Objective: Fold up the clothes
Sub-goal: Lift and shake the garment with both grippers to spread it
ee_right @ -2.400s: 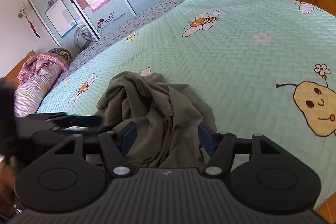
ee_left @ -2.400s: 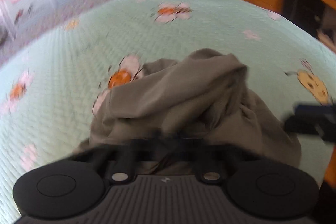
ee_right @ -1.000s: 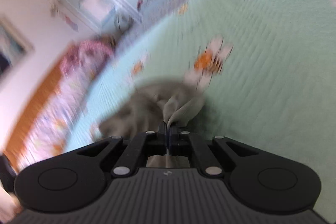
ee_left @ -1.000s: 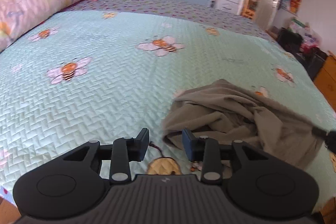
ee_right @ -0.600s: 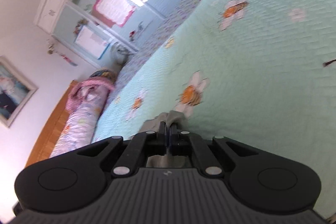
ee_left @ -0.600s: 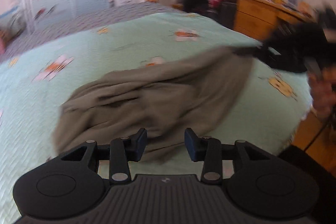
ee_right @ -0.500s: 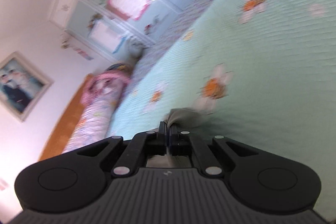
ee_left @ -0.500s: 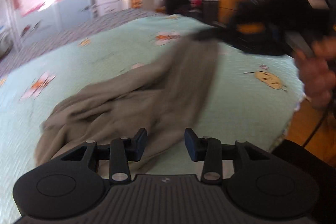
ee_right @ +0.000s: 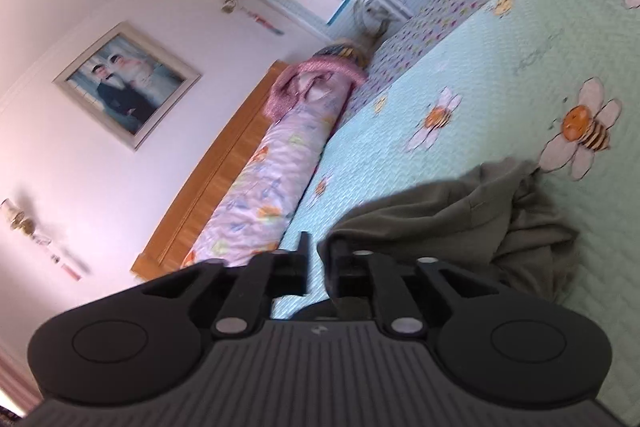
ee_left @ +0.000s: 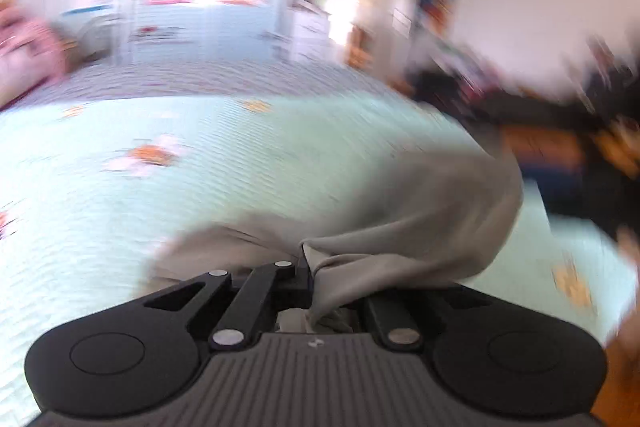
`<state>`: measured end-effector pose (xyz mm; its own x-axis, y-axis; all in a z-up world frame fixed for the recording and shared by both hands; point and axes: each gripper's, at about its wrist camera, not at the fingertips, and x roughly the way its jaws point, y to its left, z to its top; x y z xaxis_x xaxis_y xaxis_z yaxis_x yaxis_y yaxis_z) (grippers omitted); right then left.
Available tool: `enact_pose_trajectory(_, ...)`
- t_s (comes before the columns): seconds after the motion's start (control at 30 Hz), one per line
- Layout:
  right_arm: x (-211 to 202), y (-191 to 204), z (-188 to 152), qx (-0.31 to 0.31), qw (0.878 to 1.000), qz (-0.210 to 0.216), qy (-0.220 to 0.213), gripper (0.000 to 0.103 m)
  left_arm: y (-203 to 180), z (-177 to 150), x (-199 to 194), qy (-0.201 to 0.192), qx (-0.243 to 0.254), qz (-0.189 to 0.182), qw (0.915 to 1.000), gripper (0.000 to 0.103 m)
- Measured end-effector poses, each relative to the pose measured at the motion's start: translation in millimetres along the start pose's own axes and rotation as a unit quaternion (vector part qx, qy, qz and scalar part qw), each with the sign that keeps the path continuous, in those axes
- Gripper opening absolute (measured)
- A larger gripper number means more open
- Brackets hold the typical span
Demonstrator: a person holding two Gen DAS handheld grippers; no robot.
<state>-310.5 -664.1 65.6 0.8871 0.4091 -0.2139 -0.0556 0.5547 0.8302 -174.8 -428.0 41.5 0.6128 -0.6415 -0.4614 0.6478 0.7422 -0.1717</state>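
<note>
We judge folding barely begun | garment [ee_right: 472, 223] crumpled on bed [ee_right: 520, 67] | left tongs [ee_left: 310, 273] pinch its edge | right tongs [ee_right: 318, 267] just opening, narrow gap, cloth released.

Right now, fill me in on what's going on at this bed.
A person is sorting out a crumpled olive-grey cloth garment on the mint-green quilted bedspread with bee prints, a claw in each hand. The left claw has just closed and pinches a fold of it. The right claw has just opened, and the cloth drapes over one of its fingers, unclamped. No fold is made yet.
</note>
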Motion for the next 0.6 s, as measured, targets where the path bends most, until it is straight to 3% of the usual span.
enact_pose_trajectory(0.03, -4, -5, 1, 0.01, 1.0, -0.007, -0.016, 0.054, 16, 7, -10, -0.012, -0.016, 0.02, 0.9996, 0.002)
enact_pose_trajectory(0.1, -9, -16, 1, 0.008, 0.998, -0.042, -0.042, 0.057, 46, 19, -30, -0.035, -0.048, 0.06, 0.9964, 0.002)
enact_pose_trajectory(0.2, -6, -26, -6, -0.054, 0.986, -0.147, -0.055, 0.057, 82, 29, -51, -0.053, -0.093, 0.111, 0.988, 0.002)
enact_pose_trajectory(0.27, 6, -31, -20, -0.112, 0.97, -0.212, -0.04, 0.058, 97, 32, -56, -0.057, -0.113, 0.127, 0.9838, 0.002)
enact_pose_trajectory(0.4, 36, -39, -56, -0.212, 0.938, -0.272, 0.019, 0.066, 116, 34, -72, -0.062, -0.13, 0.144, 0.9792, 0.002)
enact_pose_trajectory(0.6, 81, -39, -81, -0.249, 0.933, -0.254, 0.061, 0.076, 122, 31, -85, -0.063, -0.138, 0.143, 0.978, 0.002)
